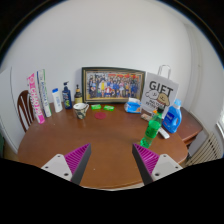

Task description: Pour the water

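My gripper [112, 160] hovers open over the near part of a round brown wooden table [100, 135], with only bare tabletop between its two purple-padded fingers [76, 158]. A white mug [81, 111] stands well beyond the fingers, left of centre. To the right, beyond the right finger, a green translucent bottle [152, 129] stands with a blue bottle [173, 117] just behind it. Whether any of them holds water cannot be seen.
At the table's far side stand a framed picture [112, 85], a white "GIFT" bag [160, 92], several small bottles [62, 97], a tall white-and-pink box [37, 95] and flat green and pink items [103, 107]. A wooden chair [24, 108] stands at the left, a radiator [208, 148] at the right.
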A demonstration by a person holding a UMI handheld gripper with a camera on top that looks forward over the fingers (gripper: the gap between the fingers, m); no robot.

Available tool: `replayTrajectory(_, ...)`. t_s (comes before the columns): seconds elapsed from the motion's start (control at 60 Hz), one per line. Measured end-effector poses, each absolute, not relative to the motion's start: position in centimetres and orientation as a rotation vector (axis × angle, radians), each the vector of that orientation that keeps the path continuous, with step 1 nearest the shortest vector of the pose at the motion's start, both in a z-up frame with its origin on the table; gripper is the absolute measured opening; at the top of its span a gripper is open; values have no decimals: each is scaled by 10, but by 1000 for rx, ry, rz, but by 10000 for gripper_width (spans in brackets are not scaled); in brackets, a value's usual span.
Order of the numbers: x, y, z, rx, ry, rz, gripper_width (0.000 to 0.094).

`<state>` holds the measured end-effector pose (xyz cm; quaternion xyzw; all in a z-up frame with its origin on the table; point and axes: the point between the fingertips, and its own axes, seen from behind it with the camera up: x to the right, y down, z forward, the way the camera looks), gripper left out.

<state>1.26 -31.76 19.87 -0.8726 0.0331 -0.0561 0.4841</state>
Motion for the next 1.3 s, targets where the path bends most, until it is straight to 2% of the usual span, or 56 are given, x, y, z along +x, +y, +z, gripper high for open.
replayTrajectory(0.3, 173, -266, 148, -2018, 91, -189, 859)
replayTrajectory(0.633, 235, -156, 83, -1962, 68, -98, 850)
replayTrajectory(0.75, 237, -137, 75, -1938, 72, -78, 735)
replayTrajectory(0.867, 241, -130, 74, -1913, 89, -79, 538)
replayTrajectory(1.0, 240, -127, 76, -1895, 108, -70, 485)
replayTrajectory(1.1, 240, -126, 76, -1887, 106, -87, 389)
replayTrajectory(1.3, 233, -118, 90, -1885, 55, -156, 345)
